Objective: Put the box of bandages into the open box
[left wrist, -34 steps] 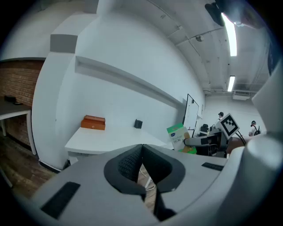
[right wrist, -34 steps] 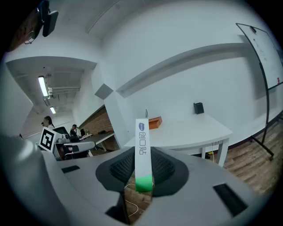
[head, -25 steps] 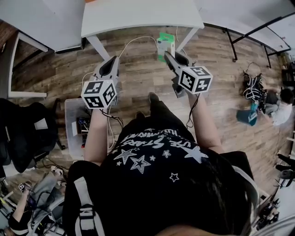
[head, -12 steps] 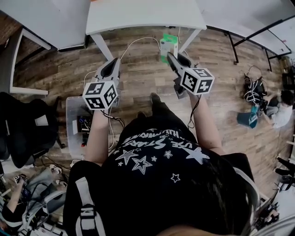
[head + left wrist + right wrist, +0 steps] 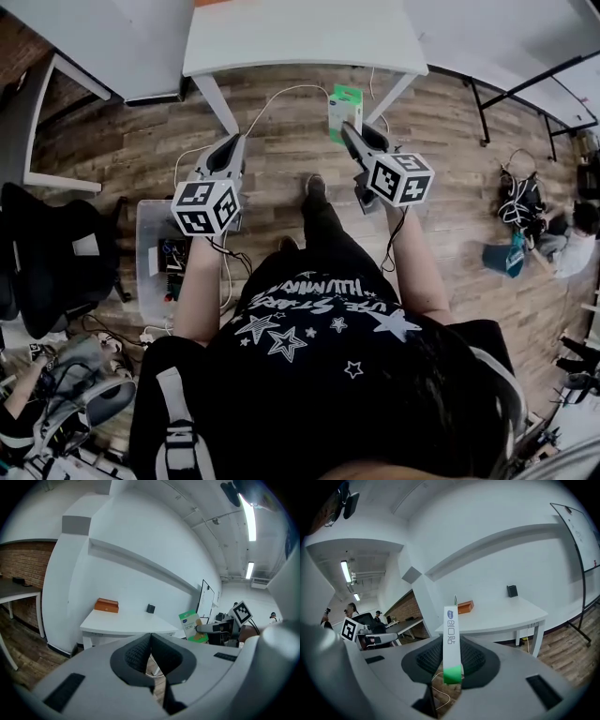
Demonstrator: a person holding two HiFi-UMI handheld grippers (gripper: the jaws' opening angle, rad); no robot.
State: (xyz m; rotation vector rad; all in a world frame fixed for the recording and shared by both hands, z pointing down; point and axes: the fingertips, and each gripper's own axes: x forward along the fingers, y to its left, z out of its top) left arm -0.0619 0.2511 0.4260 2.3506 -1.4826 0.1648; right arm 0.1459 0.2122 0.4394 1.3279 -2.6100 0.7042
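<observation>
The box of bandages [image 5: 345,106], white with a green end, stands upright between the jaws of my right gripper [image 5: 350,130], which is shut on it above the wooden floor. In the right gripper view the box [image 5: 451,639] shows edge-on between the black pads. My left gripper [image 5: 234,142] is held level beside it; its pads [image 5: 140,651] meet with nothing between them. An orange-brown box [image 5: 106,605] sits at the far side of the white table [image 5: 300,37] ahead; I cannot tell if it is open. The bandage box [image 5: 190,624] also shows in the left gripper view.
A small black object [image 5: 512,591] stands on the white table [image 5: 501,616]. A clear plastic bin [image 5: 150,234] with wires and a black chair [image 5: 47,253] are at my left. Cables and a bag [image 5: 516,187] lie on the floor at right. Other tables flank the white one.
The white table has come nearer and lower in the head view as the person steps forward. Both grippers keep their pose, the bandage box still in the right one.
</observation>
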